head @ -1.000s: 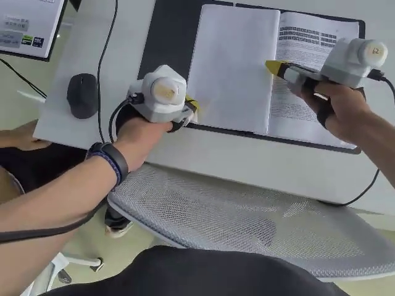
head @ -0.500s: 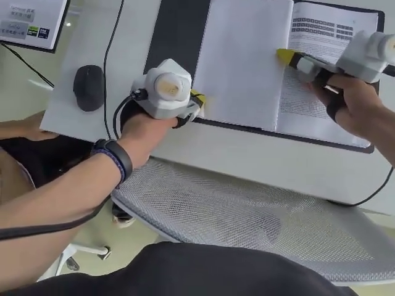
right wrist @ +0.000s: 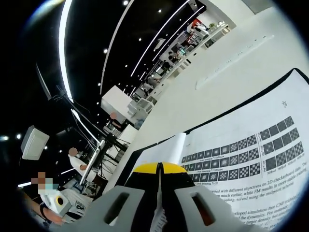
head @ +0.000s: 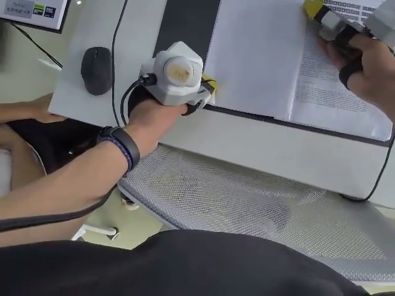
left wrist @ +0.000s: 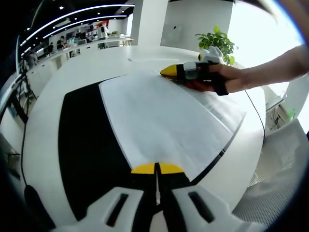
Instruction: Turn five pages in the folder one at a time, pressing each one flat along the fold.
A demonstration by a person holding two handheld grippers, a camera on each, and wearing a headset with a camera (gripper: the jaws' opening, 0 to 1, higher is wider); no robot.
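Head view, folder: The folder (head: 185, 34) lies open on the white desk (head: 247, 148). Its black cover shows at the left.
Head view, pages: A blank page (head: 253, 55) lies on the left side. A printed page (head: 336, 92) lies on the right side.
Head view, left gripper: The left gripper (head: 209, 85) is at the near left corner of the blank page. Its yellow tips touch the page edge.
Head view, right gripper: The right gripper (head: 311, 7) is at the top, by the fold between the two pages. A hand (head: 370, 65) holds it.
Head view, other things: A mouse (head: 97, 69) sits on the desk, left of the folder. A mesh chair (head: 247, 203) is below the desk edge.
Left gripper view, fingers: The fingers are together, with just a thin line between them. The tips rest on the near edge of the blank page.
Left gripper view, far side: The right gripper lies across the far part of the folder, with its yellow tip on the paper. A plant (left wrist: 215, 43) stands behind it.
Right gripper view, fingers: The fingers are together. The yellow tips sit by the fold, at the top of the printed page.
Right gripper view, pages: The printed page has rows of little checker squares. The blank page bends up a bit just past the tips.
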